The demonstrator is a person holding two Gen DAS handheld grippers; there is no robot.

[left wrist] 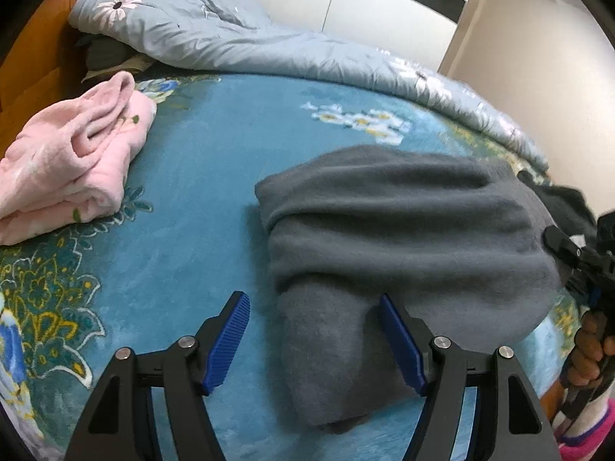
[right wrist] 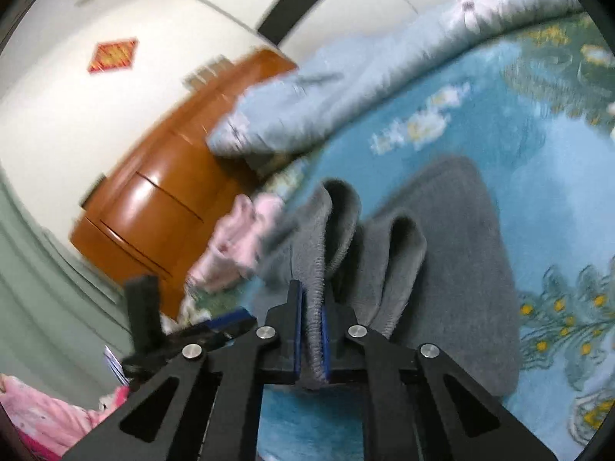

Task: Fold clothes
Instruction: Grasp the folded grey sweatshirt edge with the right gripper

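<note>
Holding the left gripper [left wrist: 313, 303] low over the bed, I have its blue ribbed pads [left wrist: 226, 340] spread wide with nothing between them, one on each side of the near end of the grey fleece garment [left wrist: 403, 230] but above it. My right gripper [right wrist: 311, 307] is clamped on a thick folded edge of that same garment [right wrist: 453, 269], the cloth pinched between the pads and standing up in two soft loops just past the fingertips. From the left wrist view my right hand [left wrist: 588, 349] shows at the far right edge, fingers wrapped round the handle, with a pink sleeve [left wrist: 592, 426] below it.

The grey piece lies in the middle of the teal floral blanket [left wrist: 192, 199], folded into a rounded slab with a narrower flap pointing toward me. Bare blanket lies open to its left, reaching the pink fleece garment [left wrist: 73, 153], which sits crumpled near the bed's left edge, well apart from the grey one. A pale blue quilt [left wrist: 238, 38] with daisy prints is bunched along the far side, and a glossy orange wooden headboard [right wrist: 153, 192] stands beyond it.

The grey fabric looks dense and fuzzy; the right wrist view is blurred.
</note>
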